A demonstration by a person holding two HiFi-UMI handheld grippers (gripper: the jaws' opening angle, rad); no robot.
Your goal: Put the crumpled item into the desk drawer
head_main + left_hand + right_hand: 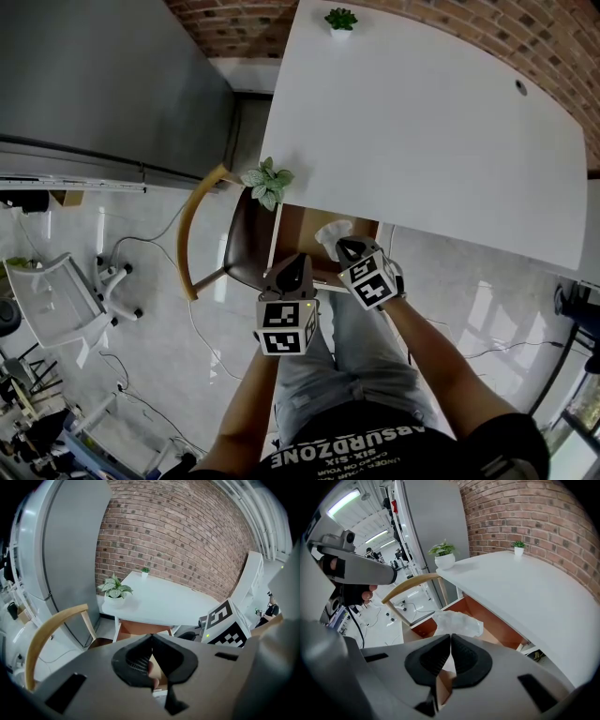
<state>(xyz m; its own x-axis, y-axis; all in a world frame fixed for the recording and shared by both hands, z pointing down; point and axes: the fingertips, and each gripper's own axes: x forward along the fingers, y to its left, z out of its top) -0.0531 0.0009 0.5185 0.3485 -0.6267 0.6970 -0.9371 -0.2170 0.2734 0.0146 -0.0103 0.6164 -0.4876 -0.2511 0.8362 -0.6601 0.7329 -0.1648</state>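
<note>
Right tongs point(450, 638): jaws closed on the lower edge of the crumpled paper point(457, 622), which hangs over the open drawer point(298, 223) beneath the white desk point(422, 122). Left tongs point(151, 637): jaws together, empty. The paper appears light, soft and springy; a pinch on any dense fold should hold it.
</note>
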